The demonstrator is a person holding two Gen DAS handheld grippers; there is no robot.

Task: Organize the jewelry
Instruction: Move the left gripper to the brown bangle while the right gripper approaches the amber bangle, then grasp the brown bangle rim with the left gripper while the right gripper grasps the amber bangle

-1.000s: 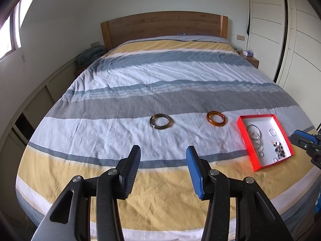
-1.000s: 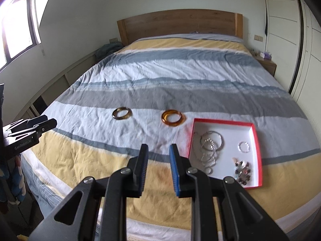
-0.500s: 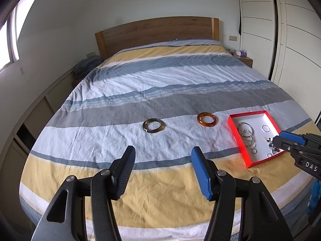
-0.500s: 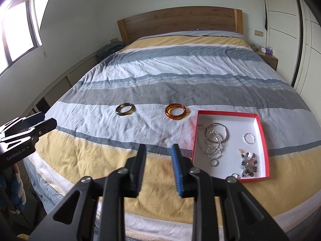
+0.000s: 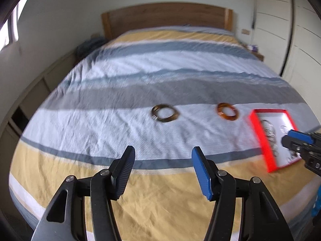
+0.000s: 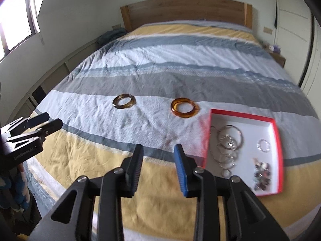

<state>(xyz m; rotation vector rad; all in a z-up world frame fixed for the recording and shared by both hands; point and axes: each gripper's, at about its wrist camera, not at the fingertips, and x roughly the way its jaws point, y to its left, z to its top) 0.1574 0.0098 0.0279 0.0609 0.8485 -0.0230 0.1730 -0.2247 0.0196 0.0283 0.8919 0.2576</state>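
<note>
A dark brown bangle [image 5: 165,115] [image 6: 124,101] and an amber bangle [image 5: 227,114] [image 6: 185,107] lie on the striped bedspread. To their right sits a red-rimmed white tray [image 5: 258,136] [image 6: 277,140] holding silver hoops [image 6: 229,138], a small ring [image 6: 264,145] and a pile of beads [image 6: 261,175]. My left gripper [image 5: 162,158] is open and empty above the yellow stripe, short of the brown bangle. My right gripper [image 6: 158,154] is open and empty, just left of the tray's near corner. Each gripper shows at the edge of the other's view.
The bed [image 6: 180,56] has a wooden headboard [image 6: 186,12] at the far end. White wardrobe doors [image 6: 295,20] stand on the right, a low shelf unit [image 6: 50,74] and window on the left. A nightstand [image 6: 277,57] sits at the far right.
Both grippers have moved forward and closer to the bed, so the bangles and tray look larger. The right gripper's jaws have opened wider. The jewelry has not moved.
</note>
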